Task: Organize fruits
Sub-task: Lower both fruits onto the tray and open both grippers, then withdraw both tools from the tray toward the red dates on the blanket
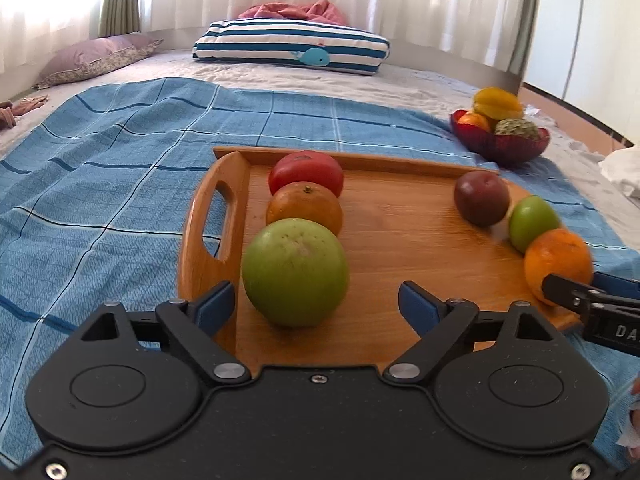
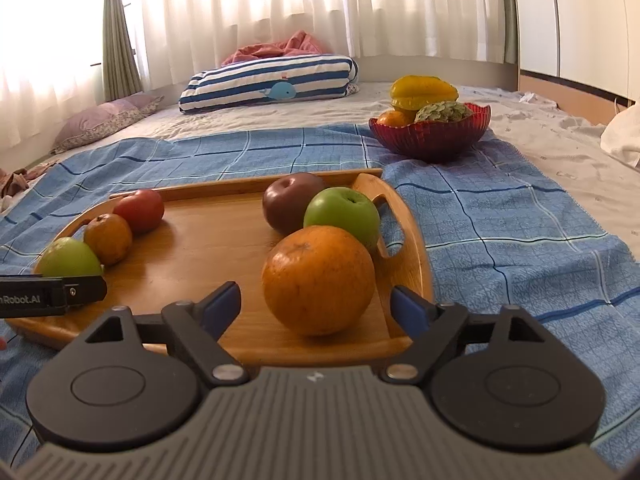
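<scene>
A wooden tray (image 1: 400, 224) (image 2: 208, 232) lies on a blue checked cloth. Along its left side stand a green apple (image 1: 295, 272) (image 2: 71, 259), an orange (image 1: 305, 208) (image 2: 108, 238) and a red tomato-like fruit (image 1: 306, 173) (image 2: 140, 210). Along its right side stand an orange (image 1: 558, 262) (image 2: 318, 280), a green apple (image 1: 534, 222) (image 2: 342, 214) and a dark red apple (image 1: 481, 198) (image 2: 291, 200). My left gripper (image 1: 316, 306) is open just in front of the left green apple. My right gripper (image 2: 316, 306) is open just in front of the right orange; it also shows in the left wrist view (image 1: 584, 296).
A red glass bowl (image 1: 500, 140) (image 2: 430, 134) holding a yellow starfruit, an orange and a custard apple stands behind the tray to the right. A striped whale cushion (image 1: 290, 46) (image 2: 268, 82) and a purple pillow (image 1: 96, 58) lie at the back of the bed.
</scene>
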### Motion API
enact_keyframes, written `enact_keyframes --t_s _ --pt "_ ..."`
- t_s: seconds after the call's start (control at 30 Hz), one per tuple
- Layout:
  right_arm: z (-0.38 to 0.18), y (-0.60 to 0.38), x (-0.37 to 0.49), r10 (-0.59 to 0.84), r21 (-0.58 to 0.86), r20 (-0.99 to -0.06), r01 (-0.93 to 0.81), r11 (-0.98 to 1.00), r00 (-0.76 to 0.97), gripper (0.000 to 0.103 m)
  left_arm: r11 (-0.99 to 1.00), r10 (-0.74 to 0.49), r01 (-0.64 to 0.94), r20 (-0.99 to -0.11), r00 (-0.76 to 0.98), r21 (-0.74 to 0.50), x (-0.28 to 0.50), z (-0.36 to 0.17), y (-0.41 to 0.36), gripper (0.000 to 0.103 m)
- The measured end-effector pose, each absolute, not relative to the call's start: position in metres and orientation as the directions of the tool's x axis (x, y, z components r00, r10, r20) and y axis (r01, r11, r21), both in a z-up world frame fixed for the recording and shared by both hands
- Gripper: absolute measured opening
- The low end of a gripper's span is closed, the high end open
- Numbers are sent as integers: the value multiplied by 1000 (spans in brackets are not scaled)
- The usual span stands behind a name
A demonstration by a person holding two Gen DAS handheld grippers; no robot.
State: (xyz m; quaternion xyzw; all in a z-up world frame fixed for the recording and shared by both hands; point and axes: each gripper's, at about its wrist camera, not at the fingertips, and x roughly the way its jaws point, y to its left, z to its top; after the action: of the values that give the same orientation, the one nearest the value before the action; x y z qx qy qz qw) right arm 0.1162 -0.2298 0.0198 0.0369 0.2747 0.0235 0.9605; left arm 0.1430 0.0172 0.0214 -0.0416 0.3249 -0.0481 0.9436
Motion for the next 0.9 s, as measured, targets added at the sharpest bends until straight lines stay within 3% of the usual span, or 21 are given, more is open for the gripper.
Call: enact_keyframes --t_s 0.17,0.33,0.63,0.9 --pt "23 -230 104 67 85 -516 -26 996 854 93 988 -140 76 -590 795 -133 128 33 19 91" --pt "26 -230 91 77 98 -505 -32 995 860 95 981 -184 117 -567 803 -153 112 41 17 101" --pt "28 -222 61 76 88 -479 -38 995 874 103 973 -228 164 -590 775 -160 83 41 8 102" --pt "27 -218 38 69 77 -467 -37 996 882 103 977 -214 169 -581 785 -131 56 37 4 103"
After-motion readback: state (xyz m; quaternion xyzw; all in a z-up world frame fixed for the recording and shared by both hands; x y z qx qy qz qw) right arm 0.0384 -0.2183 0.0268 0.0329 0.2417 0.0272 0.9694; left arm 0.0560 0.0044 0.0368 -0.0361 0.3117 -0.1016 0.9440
